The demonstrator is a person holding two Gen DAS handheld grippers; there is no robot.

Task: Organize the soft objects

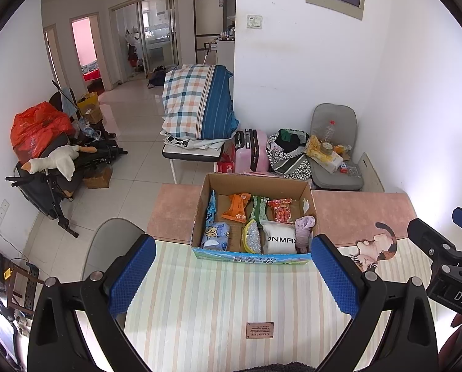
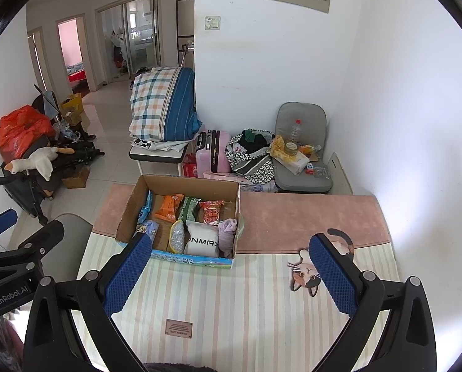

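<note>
A cardboard box (image 1: 255, 181) stands on the striped table mat (image 1: 231, 303). It holds several soft packs: a white pouch (image 1: 279, 240), an orange snack bag (image 1: 237, 207), a green pack (image 1: 259, 206), a red pack (image 1: 281, 210), a blue tissue pack (image 1: 215, 235), a mesh pouch (image 1: 252, 241) and a lilac cloth (image 1: 304, 232). My left gripper (image 1: 232, 274) is open and empty, just in front of the box. My right gripper (image 2: 231, 277) is open and empty, in front and right of the box (image 2: 181, 183). The white pouch (image 2: 203, 241) shows there too.
A pink mat (image 2: 308, 220) covers the table's far part, with a cat figure (image 2: 307, 274) on the mat's right. Beyond the table are a grey chair (image 1: 336, 167) with clutter, a pink suitcase (image 1: 252, 152), a plaid pillow (image 1: 200, 102) and a goose plush (image 1: 54, 161).
</note>
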